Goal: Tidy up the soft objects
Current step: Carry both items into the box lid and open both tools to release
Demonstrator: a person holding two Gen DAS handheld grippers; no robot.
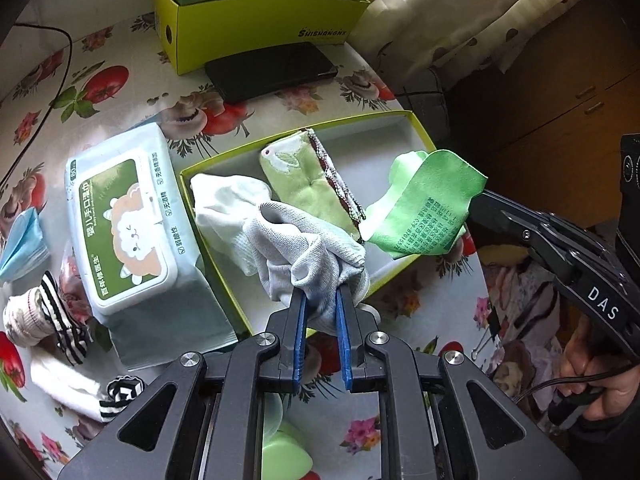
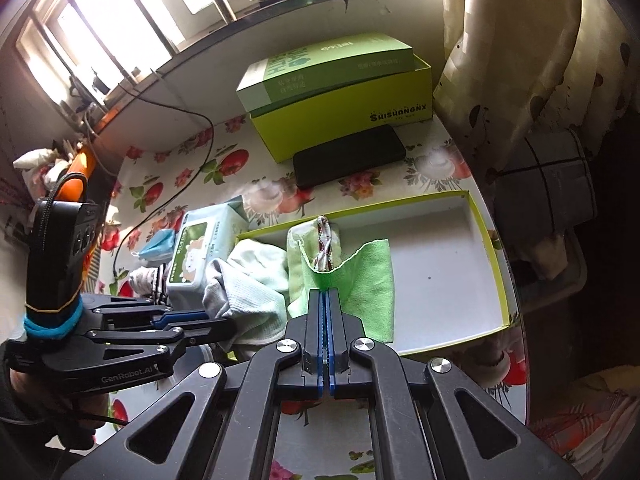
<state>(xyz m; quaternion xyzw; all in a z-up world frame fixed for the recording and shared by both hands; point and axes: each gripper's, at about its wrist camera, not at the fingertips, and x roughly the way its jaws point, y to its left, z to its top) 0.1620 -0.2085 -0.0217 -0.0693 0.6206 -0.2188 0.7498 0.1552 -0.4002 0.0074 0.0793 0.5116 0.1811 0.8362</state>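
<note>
My left gripper (image 1: 322, 294) is shut on a grey knitted glove (image 1: 304, 248), which hangs over the near rim of a shallow box with a yellow-green rim (image 1: 400, 116). Inside the box lie a white glove (image 1: 228, 204) and a green plush pouch (image 1: 304, 184). My right gripper (image 2: 325, 291) is shut on a bright green cloth (image 2: 368, 280), held above the box's bare white floor (image 2: 440, 272). The left wrist view has the same cloth (image 1: 432, 204) hanging from the right gripper (image 1: 474, 196). In the right wrist view the left gripper (image 2: 228, 320) holds the glove (image 2: 248, 304).
A wet-wipes pack (image 1: 132, 220) lies left of the box. Striped socks (image 1: 48, 312) and a blue mask (image 1: 20, 240) sit further left. A black phone (image 1: 272, 70) and a green carton (image 1: 256, 20) stand behind. The table edge (image 2: 516, 300) and a curtain (image 2: 520, 60) are on the right.
</note>
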